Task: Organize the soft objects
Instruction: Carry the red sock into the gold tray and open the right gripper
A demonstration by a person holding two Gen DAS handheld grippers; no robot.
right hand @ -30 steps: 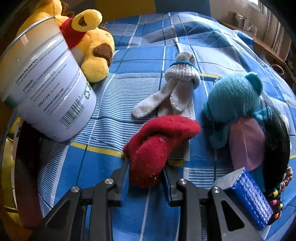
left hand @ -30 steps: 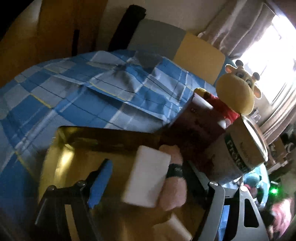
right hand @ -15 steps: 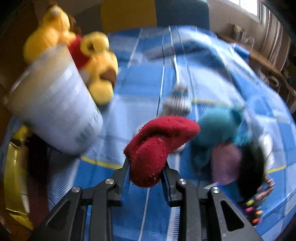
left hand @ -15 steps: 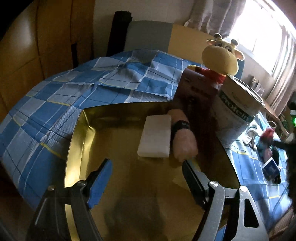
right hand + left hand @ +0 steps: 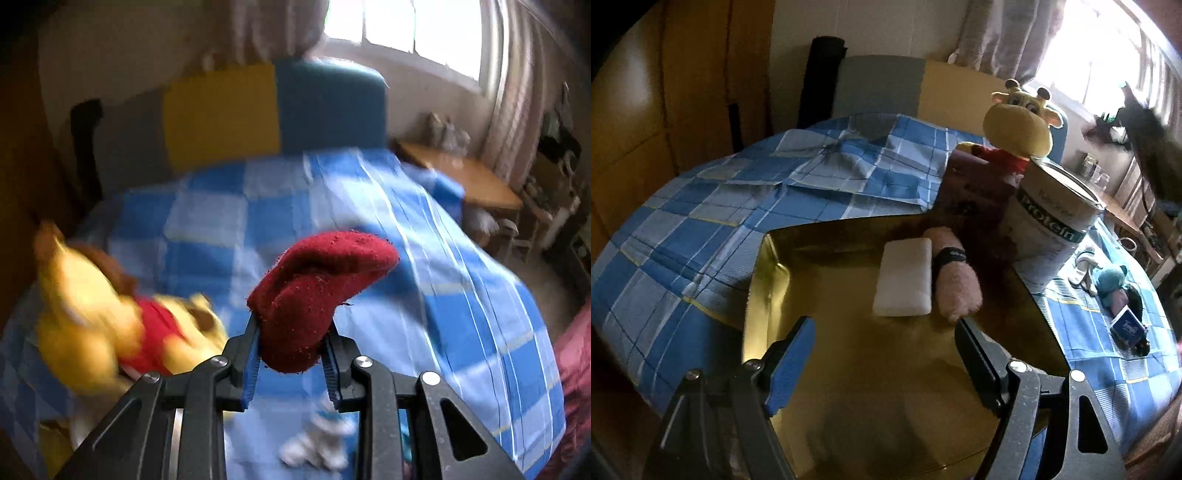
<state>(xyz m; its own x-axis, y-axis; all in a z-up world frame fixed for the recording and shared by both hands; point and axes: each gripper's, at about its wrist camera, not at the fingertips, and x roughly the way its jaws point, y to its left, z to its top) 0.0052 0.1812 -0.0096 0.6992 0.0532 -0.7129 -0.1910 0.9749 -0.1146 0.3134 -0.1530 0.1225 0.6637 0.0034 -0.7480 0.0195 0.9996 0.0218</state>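
Note:
My right gripper [image 5: 291,343] is shut on a dark red sock [image 5: 314,288], which hangs in the air high above the blue checked bedspread [image 5: 461,295]. My left gripper [image 5: 884,341] stands open and empty over a gold tray [image 5: 857,387]. In the tray lie a white sponge block [image 5: 905,280] and a rolled pink sock [image 5: 955,280] with a black band, side by side. A grey sock [image 5: 1084,264] and a teal plush toy [image 5: 1110,280] lie on the bedspread to the right of the tray. The grey sock [image 5: 317,443] also shows blurred under my right gripper.
A white protein tub [image 5: 1052,229] and a dark brown box [image 5: 975,192] stand at the tray's far right edge, with a yellow plush giraffe [image 5: 1019,125] behind them. A small blue box [image 5: 1128,326] lies near the bed's right edge. A wooden side table [image 5: 465,177] stands beyond the bed.
My right gripper has risen from the bedspread with the red sock in it, and the view now tilts toward the headboard. My left gripper has pulled back from the sponge and rolled level.

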